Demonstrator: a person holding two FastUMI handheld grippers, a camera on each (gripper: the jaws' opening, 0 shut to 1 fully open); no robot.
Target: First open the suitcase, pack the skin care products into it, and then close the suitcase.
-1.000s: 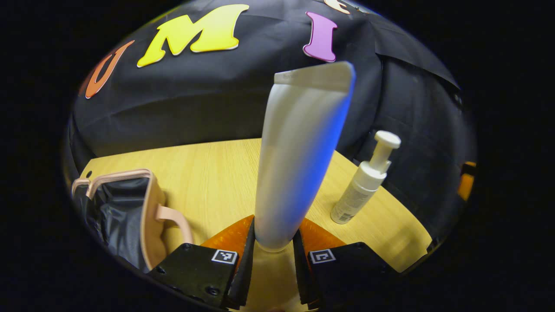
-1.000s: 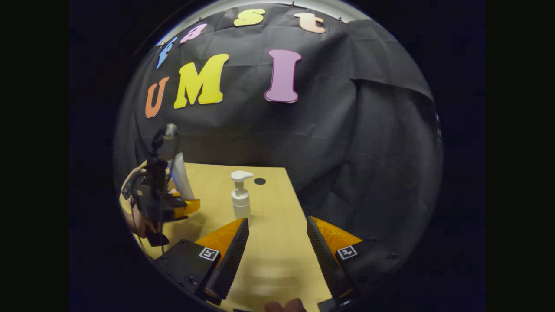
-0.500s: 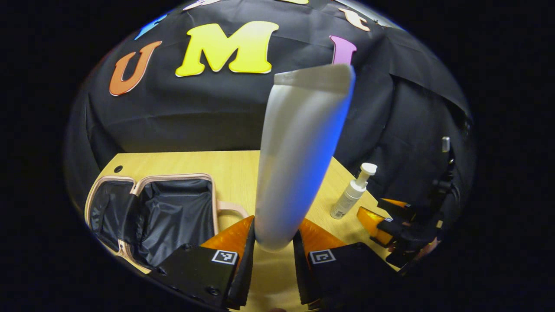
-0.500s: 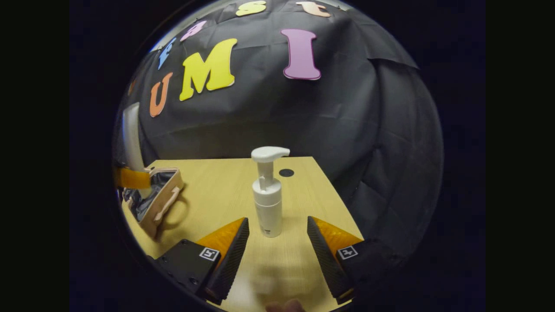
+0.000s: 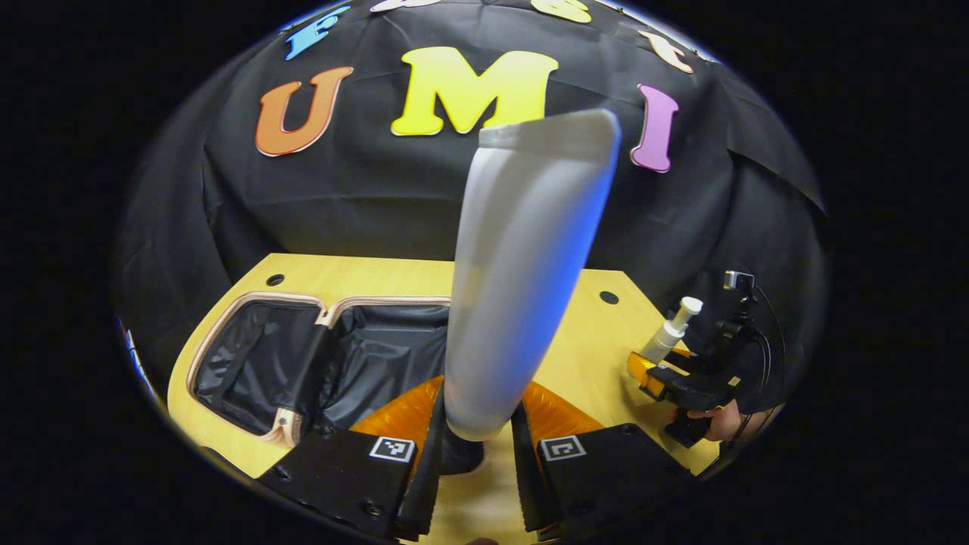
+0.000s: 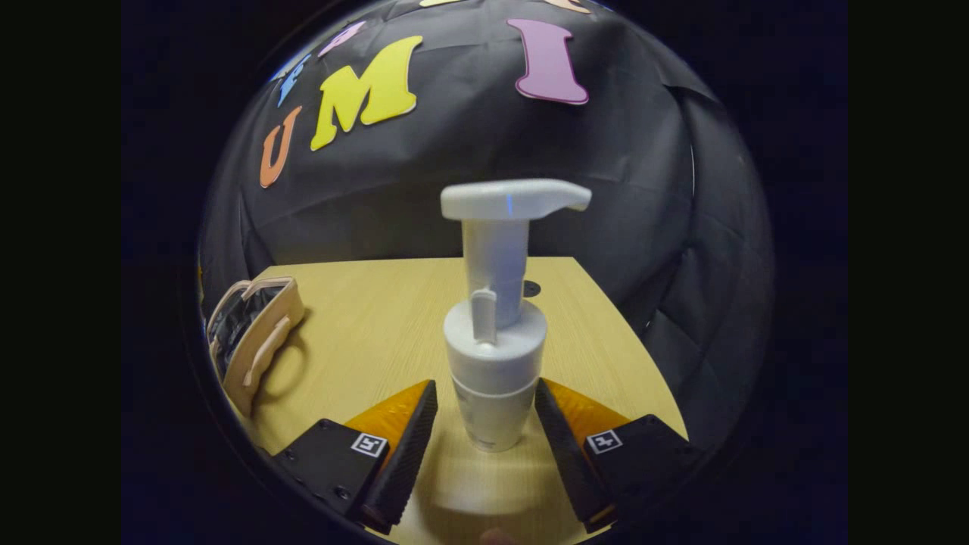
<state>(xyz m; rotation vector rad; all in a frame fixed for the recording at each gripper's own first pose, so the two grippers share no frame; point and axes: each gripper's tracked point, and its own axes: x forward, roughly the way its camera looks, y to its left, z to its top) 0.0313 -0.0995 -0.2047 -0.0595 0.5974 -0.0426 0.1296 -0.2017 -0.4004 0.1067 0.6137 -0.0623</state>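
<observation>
Suitcase [image 5: 318, 363] lies on the table [image 5: 590, 341], left of the pump bottle [image 6: 493, 356]; the tube [image 5: 522, 280] stands above the suitcase's near edge.

Pale wood-grain tabletop [image 6: 363, 333] with small dark round holes, bearing an open beige-trimmed suitcase with black lining [image 5: 303, 356] at one side and an upright white pump bottle [image 6: 493, 356] well apart from it.

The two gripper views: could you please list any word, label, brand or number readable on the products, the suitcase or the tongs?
No words or numbers can be read.
White tube: the side shown is blank.
Pump bottle: no legible print.
Suitcase: no lettering seen.
Left tongs and right tongs: square coded markers, not text.
</observation>
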